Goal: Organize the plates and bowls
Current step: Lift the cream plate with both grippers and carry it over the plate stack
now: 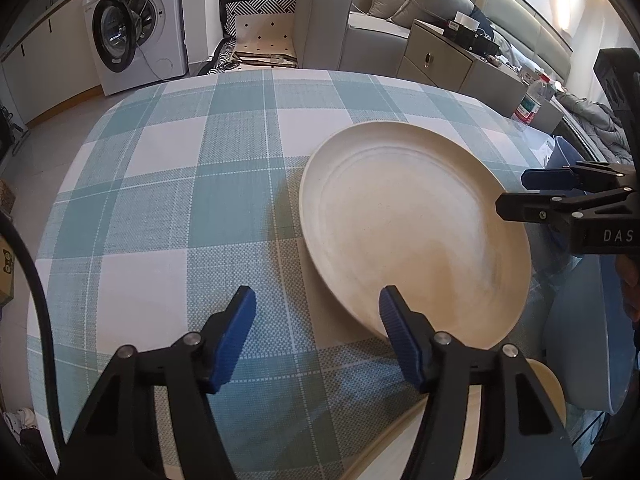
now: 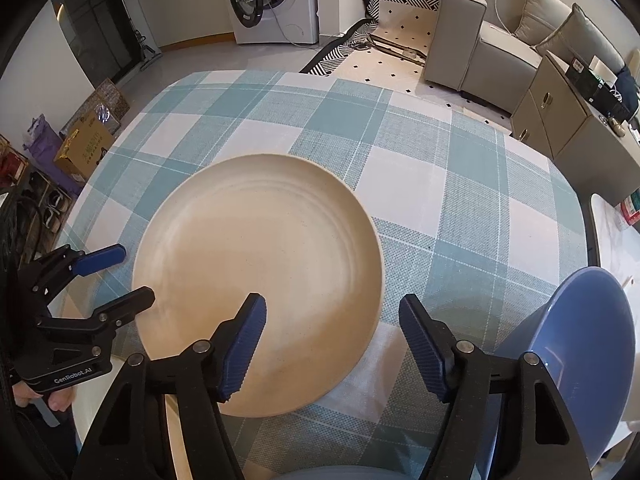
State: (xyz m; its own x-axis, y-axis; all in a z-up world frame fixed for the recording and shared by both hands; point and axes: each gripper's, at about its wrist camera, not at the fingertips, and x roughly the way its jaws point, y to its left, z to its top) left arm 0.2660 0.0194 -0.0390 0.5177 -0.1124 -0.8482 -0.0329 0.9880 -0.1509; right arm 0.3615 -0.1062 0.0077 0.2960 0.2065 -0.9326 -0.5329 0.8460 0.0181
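A large cream plate lies on the checked tablecloth. My left gripper stands open at the plate's near-left rim, its right pad over the rim and its left pad over bare cloth. In the right wrist view the left gripper sits at the plate's left edge. My right gripper is open too; its left pad hovers over the plate, its right pad over the cloth. In the left wrist view the right gripper reaches in at the plate's right rim. Neither gripper presses on the plate.
A blue bowl stands at the near right. A second cream dish sits beneath the left gripper. A washing machine, a sofa and a cabinet stand beyond the table's far edge. Boxes lie on the floor.
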